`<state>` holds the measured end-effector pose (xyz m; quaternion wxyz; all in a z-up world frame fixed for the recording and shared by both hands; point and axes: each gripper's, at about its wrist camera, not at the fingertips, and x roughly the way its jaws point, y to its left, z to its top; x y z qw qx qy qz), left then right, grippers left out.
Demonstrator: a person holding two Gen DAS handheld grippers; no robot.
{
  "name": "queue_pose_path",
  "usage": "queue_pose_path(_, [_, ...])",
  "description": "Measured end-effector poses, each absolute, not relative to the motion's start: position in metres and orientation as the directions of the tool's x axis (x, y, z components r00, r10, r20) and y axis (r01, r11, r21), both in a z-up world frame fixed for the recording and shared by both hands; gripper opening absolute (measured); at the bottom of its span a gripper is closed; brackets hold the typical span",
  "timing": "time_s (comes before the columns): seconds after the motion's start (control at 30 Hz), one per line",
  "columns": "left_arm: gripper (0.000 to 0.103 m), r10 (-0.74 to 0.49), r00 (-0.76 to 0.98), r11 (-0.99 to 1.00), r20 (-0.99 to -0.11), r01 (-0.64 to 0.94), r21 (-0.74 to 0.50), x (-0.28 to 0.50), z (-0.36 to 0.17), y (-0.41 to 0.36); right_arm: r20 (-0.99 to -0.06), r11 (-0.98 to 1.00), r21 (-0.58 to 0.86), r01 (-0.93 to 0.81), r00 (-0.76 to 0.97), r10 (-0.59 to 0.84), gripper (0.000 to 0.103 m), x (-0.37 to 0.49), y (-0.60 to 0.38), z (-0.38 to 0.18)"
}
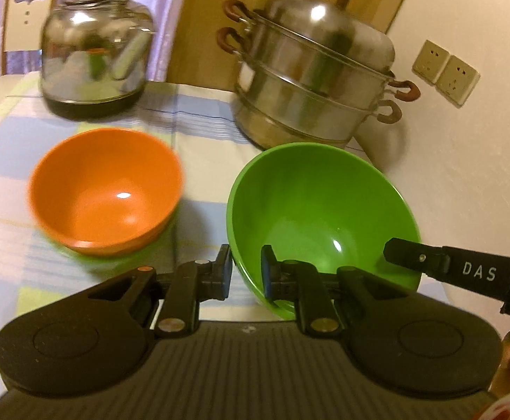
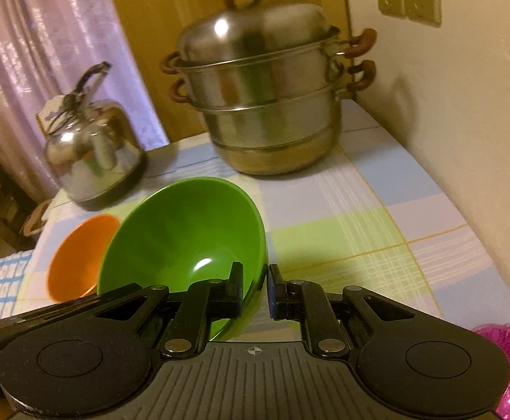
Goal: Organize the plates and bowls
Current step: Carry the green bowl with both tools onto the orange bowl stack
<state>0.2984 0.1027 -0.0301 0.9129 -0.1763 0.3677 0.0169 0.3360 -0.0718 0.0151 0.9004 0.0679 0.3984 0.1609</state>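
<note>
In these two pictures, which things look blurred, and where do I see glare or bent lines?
Left wrist view: the orange bowl and kettle are smeared by motion; the green bowl is sharper, with small glare spots. Right wrist view: the steamer pot is blurred, with glare on its lid; the fisheye bends the tablecloth edge.

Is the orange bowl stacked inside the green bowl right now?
No, in the left wrist view the orange bowl sits by itself on the tablecloth, apart from the green bowl to its right.
</note>
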Motion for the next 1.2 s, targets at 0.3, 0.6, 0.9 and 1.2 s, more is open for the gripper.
queue_pose_path(0.3, [0.015, -0.019, 0.724, 0.912, -0.69, -0.27, -0.308, 0.238, -0.025, 0.141, -0.685, 0.901, 0.258, -0.35, 0.592, 0.426, 0.014, 0.293, -0.031, 0.019])
queue_pose_path(0.6, [0.015, 0.071, 0.732, 0.895, -0.678, -0.347, -0.281, 0.205, -0.005, 0.182, -0.653, 0.853, 0.287, -0.437, 0.562, 0.507, 0.013, 0.275, 0.014, 0.029])
queue_pose_path(0.9, [0.015, 0.12, 0.753, 0.901, -0.647, -0.356, -0.247, 0.214, 0.017, 0.209, -0.626, 0.825, 0.317, -0.469, 0.55, 0.553, 0.013, 0.284, 0.046, 0.035])
queue_pose_path(1.2, [0.015, 0.139, 0.765, 0.915, -0.629, -0.342, -0.213, 0.267, 0.029, 0.224, -0.617, 0.829, 0.347, -0.438, 0.559, 0.553, 0.013, 0.333, 0.06, 0.034])
